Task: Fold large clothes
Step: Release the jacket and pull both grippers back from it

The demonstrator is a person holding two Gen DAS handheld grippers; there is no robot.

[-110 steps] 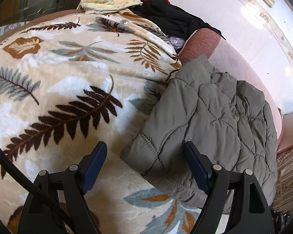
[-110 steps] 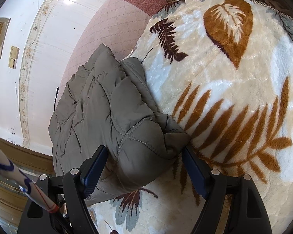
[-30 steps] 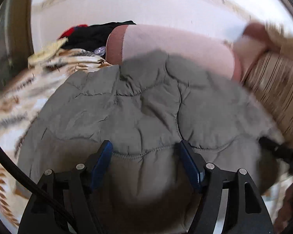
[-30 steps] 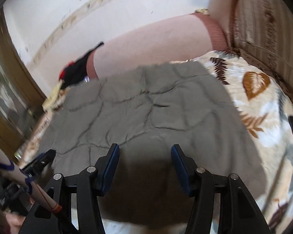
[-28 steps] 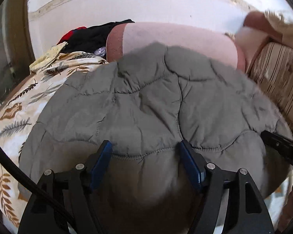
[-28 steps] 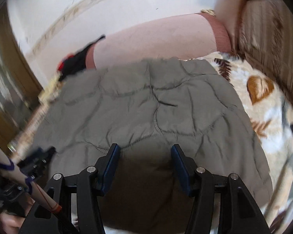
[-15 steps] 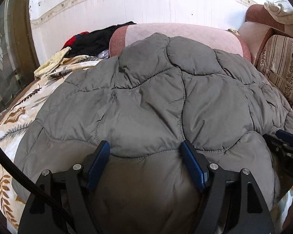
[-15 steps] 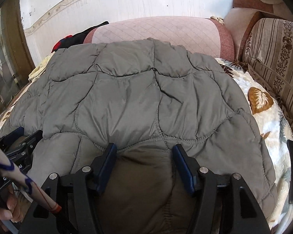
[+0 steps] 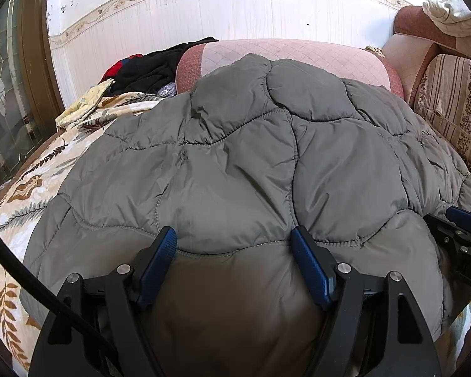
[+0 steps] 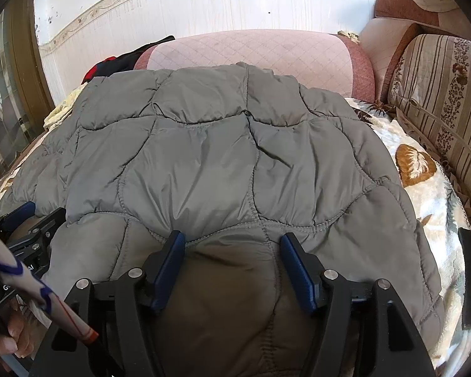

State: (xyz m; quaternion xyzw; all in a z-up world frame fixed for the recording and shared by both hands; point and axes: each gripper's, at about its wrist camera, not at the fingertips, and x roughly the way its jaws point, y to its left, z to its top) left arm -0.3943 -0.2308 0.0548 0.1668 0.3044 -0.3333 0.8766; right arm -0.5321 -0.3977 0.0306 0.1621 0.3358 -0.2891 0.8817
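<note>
A grey quilted jacket lies spread over a leaf-print blanket, filling the space ahead of both tools. The left gripper and right gripper each have jaws parted, the near hem bunched between them. Closing evenly on both, then lifting level, seems best

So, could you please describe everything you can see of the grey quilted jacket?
The grey quilted jacket is a puffy garment of slightly shiny, nylon-like fabric, stitched in curved, wavy seams. It lies spread flat over the leaf-print blanket, its far edge against the pink sofa arm. Its near edge bunches up between the fingers of the left gripper and the right gripper; neither pair looks closed. No sleeves or zip are distinguishable.
</note>
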